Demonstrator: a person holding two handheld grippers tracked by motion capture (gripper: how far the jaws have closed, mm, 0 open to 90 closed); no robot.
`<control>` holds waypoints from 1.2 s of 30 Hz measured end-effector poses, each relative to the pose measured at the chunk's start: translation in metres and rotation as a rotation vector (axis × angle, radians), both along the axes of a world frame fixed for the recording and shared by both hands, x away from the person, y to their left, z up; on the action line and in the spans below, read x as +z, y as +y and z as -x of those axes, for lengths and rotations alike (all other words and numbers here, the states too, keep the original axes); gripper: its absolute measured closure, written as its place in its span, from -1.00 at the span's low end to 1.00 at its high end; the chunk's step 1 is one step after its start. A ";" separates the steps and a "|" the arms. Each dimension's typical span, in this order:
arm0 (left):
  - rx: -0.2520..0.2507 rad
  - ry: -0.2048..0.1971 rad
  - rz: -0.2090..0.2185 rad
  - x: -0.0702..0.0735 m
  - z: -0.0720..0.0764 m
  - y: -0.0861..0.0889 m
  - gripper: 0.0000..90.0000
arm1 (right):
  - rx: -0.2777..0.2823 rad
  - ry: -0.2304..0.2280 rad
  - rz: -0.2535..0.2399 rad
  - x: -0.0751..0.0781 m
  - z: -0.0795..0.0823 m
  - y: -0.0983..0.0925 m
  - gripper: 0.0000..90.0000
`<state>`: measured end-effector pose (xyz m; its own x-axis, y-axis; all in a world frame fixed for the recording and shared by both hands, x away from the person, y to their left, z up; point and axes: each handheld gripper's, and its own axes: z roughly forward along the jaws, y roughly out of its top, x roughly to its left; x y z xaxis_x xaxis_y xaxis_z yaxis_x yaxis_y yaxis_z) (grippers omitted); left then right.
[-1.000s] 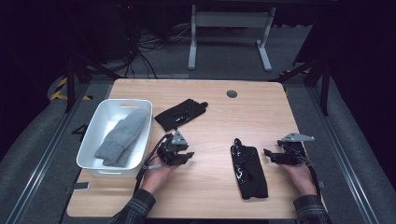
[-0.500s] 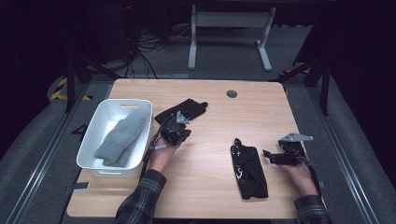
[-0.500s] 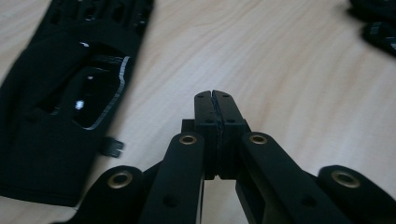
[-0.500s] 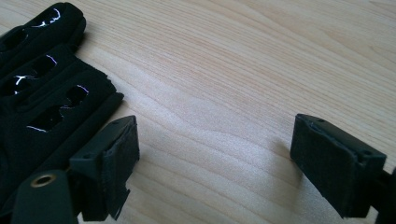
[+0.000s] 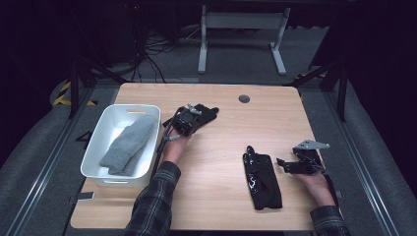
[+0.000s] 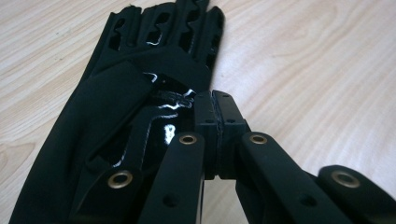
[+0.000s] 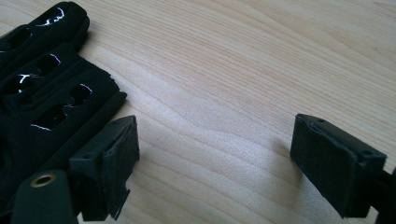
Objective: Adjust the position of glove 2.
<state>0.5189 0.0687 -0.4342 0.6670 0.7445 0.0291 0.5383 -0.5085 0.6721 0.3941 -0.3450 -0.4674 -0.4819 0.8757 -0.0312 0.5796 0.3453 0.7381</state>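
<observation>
Glove (image 6: 126,107) flat on table, touching closed left claw (image 6: 215,105).

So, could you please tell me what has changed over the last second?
The left gripper moved away from the person onto the far black glove, its fingers closing, nothing visibly between them. The right gripper, near glove, bin and grey sock stayed put.

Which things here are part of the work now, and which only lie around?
In the work: left gripper, shut over the far black glove; open right gripper beside the near black glove.
Lying about: white bin, grey sock.
</observation>
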 end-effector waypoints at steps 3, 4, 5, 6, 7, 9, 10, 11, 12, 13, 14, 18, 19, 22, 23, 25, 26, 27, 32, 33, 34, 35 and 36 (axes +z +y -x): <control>0.011 0.006 -0.004 -0.005 -0.008 -0.001 1.00 | 0.001 -0.001 0.000 0.000 0.000 0.000 -0.64; 0.014 0.008 -0.002 -0.007 -0.011 0.000 1.00 | 0.001 -0.001 0.000 0.000 0.000 0.000 -0.64; 0.013 0.009 0.000 -0.008 -0.013 0.001 1.00 | 0.001 -0.001 0.000 0.000 0.000 0.000 -0.64; 0.018 0.010 0.007 -0.011 -0.016 0.002 1.00 | 0.001 -0.001 0.000 0.000 0.000 0.000 -0.64; 0.022 0.017 0.008 -0.013 -0.018 0.003 1.00 | 0.002 -0.001 0.000 0.000 0.000 0.000 -0.64; 0.026 0.029 0.009 -0.017 -0.023 0.005 1.00 | 0.002 -0.001 -0.001 0.000 0.000 0.000 -0.64; 0.025 0.033 0.008 -0.019 -0.025 0.006 1.00 | 0.003 0.000 0.000 0.000 0.000 0.000 -0.64; 0.026 0.039 0.020 -0.021 -0.026 0.006 1.00 | 0.003 0.000 -0.001 0.000 0.000 0.000 -0.64; 0.032 0.044 0.037 -0.022 -0.026 0.008 1.00 | 0.003 0.000 -0.002 0.000 0.000 0.000 -0.64; 0.033 0.048 0.040 -0.022 -0.026 0.008 1.00 | 0.003 0.000 -0.001 0.000 0.000 0.000 -0.64; 0.032 0.052 0.040 -0.021 -0.026 0.007 1.00 | 0.003 0.000 -0.001 0.000 0.000 0.000 -0.64; 0.007 0.067 0.035 -0.020 -0.021 0.004 1.00 | 0.004 -0.002 0.000 0.000 0.000 0.000 -0.64; 0.000 0.066 0.030 -0.020 -0.018 0.003 1.00 | 0.004 -0.001 -0.001 0.000 0.000 0.000 -0.64; -0.020 0.063 0.043 -0.021 -0.010 -0.001 1.00 | 0.004 -0.002 -0.001 0.000 0.000 0.001 -0.64; -0.023 0.064 0.060 -0.022 -0.007 -0.003 1.00 | 0.004 -0.002 -0.001 0.000 0.000 0.001 -0.64; -0.043 0.067 0.061 -0.022 0.000 -0.007 1.00 | 0.004 -0.002 0.000 0.000 0.000 0.001 -0.64; -0.053 0.069 0.062 -0.022 0.003 -0.010 1.00 | 0.004 -0.002 0.000 0.000 0.000 0.001 -0.64; -0.062 0.066 0.059 -0.022 0.006 -0.012 1.00 | 0.005 -0.002 0.000 0.000 0.000 0.001 -0.64; -0.114 0.078 0.065 -0.022 0.022 -0.026 1.00 | 0.005 -0.002 -0.001 0.000 0.000 0.001 -0.64; -0.114 0.078 0.065 -0.022 0.022 -0.026 1.00 | 0.005 -0.002 -0.001 0.000 0.000 0.001 -0.64; -0.125 0.078 0.076 -0.023 0.027 -0.029 1.00 | 0.005 -0.002 -0.001 0.000 0.000 0.001 -0.64; -0.133 0.081 0.084 -0.023 0.030 -0.032 1.00 | 0.006 -0.002 0.000 0.000 0.000 0.001 -0.64; -0.140 0.087 0.087 -0.023 0.033 -0.034 1.00 | 0.005 -0.002 0.000 0.000 0.000 0.001 -0.64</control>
<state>0.4854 0.0350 -0.4575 0.7612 0.6417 -0.0935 0.5245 -0.5243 0.6709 0.3942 -0.3440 -0.4676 -0.4859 0.8734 -0.0322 0.5765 0.3480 0.7393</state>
